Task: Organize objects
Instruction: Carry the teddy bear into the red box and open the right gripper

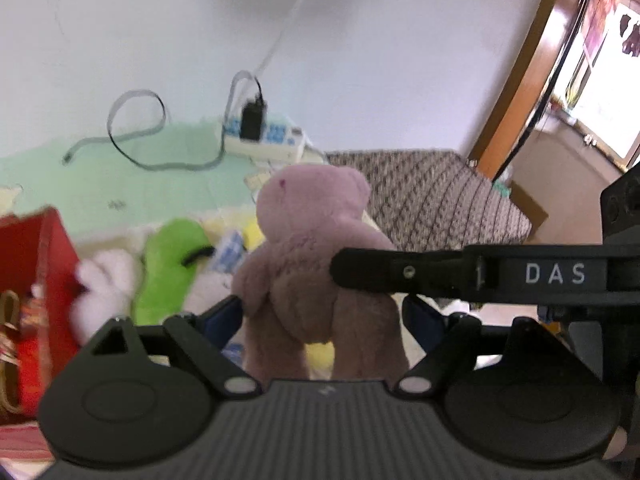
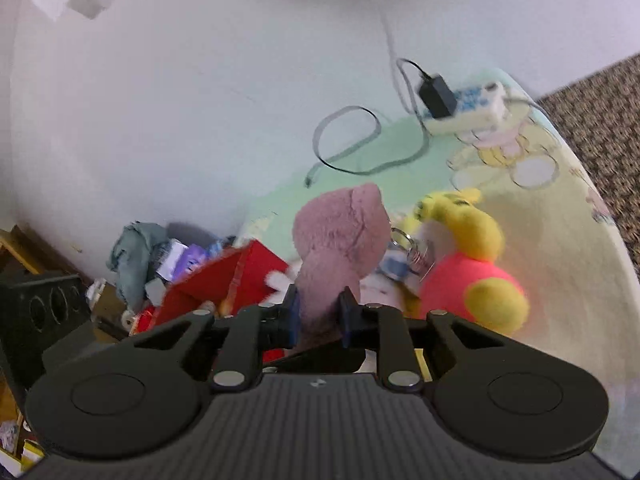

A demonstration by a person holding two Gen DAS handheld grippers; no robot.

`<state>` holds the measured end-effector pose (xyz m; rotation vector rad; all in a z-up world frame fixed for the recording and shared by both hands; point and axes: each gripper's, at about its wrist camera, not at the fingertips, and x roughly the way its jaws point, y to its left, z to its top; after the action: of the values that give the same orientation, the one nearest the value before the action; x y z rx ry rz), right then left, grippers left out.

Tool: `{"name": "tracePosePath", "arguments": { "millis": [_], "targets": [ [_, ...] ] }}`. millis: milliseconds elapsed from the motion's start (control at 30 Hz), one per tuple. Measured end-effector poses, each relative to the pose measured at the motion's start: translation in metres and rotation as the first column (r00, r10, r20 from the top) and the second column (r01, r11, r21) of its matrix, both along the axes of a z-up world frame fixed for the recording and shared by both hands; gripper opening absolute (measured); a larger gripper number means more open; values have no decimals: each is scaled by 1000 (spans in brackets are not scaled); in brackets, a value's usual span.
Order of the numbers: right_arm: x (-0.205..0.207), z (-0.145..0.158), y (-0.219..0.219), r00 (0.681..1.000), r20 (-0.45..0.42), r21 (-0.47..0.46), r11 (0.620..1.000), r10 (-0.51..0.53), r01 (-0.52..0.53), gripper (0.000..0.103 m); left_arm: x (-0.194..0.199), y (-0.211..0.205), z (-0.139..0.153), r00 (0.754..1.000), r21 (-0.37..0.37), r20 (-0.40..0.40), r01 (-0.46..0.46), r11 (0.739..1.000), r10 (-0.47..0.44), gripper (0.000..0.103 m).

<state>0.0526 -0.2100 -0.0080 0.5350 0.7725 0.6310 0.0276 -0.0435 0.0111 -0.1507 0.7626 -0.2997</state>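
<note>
Right gripper (image 2: 318,314): both blue-padded fingers pressed into the lower body of the pink plush bear (image 2: 340,240), clamped on it; bear upright, head toward 12 o'clock of the right wrist view, back of head to the camera. Left wrist view: the same bear (image 1: 316,256) stands between the left gripper's (image 1: 324,312) spread fingers; the left blue pad (image 1: 224,316) lies just beside the bear's arm at 9 o'clock, contact cannot be told, and the right one sits apart from the bear's side at 3 o'clock, so the left claw reads as open, gripping nothing. A black finger marked "DAS" (image 1: 440,276), part of the right gripper, enters from 3 o'clock and presses the bear's flank. Surroundings, left wrist view: green plush (image 1: 168,268) and white plush (image 1: 104,284) lying at 9 o'clock of the bear, red box (image 1: 36,264) further out at 9 o'clock, power strip (image 1: 268,140) with a black adapter plugged in at 12 o'clock on the pale green sheet (image 1: 100,184). Right wrist view: yellow-and-pink plush (image 2: 468,264) at 3 o'clock of the bear, near it; red box (image 2: 224,284) at 9 o'clock; grey cable loop (image 2: 348,140) at 12 o'clock. Both frames motion-blurred.
</note>
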Motion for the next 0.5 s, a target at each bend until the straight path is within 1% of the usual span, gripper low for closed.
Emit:
{"name": "tracePosePath", "arguments": {
  "millis": [100,267,400,500],
  "targets": [
    [-2,19,22,998,59,11,1000,23,-24,21,-12,24,20,998,-1,57,-30,1000,30,84],
    [3,44,82,984,142,20,994,105,-109,21,-35,83,47,986,11,126,-114,993,112,84],
    [16,43,139,970,159,32,982,181,-189,21,-47,132,51,974,32,141,-183,983,176,84],
    [21,33,175,962,148,30,971,229,-236,21,-48,169,39,968,30,116,-227,973,223,84]
  ]
}}
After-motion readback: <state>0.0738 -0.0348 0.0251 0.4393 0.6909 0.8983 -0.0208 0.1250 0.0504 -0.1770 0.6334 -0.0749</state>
